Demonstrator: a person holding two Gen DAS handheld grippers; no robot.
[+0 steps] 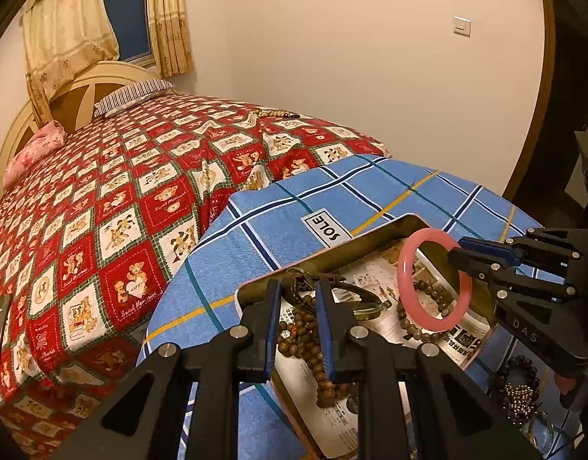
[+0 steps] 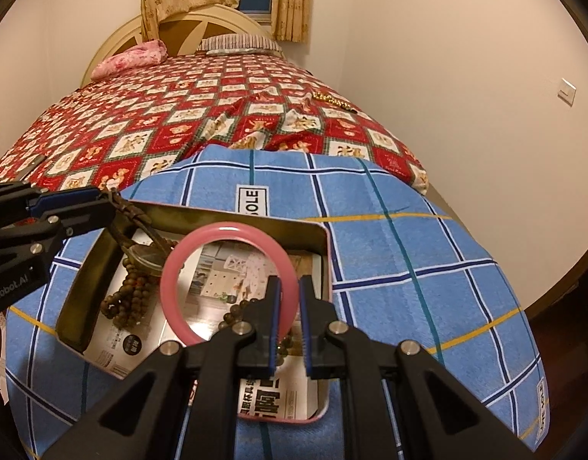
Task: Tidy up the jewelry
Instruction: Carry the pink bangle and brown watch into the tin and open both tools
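A shallow metal tray (image 2: 232,217) lined with printed paper sits on a blue checked cloth (image 2: 389,253). My right gripper (image 2: 288,287) is shut on a pink bangle (image 2: 186,253) and holds it upright over the tray; the bangle also shows in the left wrist view (image 1: 403,268). My left gripper (image 1: 298,287) is shut on a dark cord bracelet (image 1: 305,278) above the tray's left end, seen also in the right wrist view (image 2: 127,207). Brown wooden bead strands (image 2: 127,299) lie in the tray (image 1: 393,226).
The cloth lies on a bed with a red teddy-bear quilt (image 2: 159,115). A gold bead string (image 2: 332,100) lies on the quilt near the wall. More beads, dark and gold (image 1: 518,395), lie on the cloth right of the tray.
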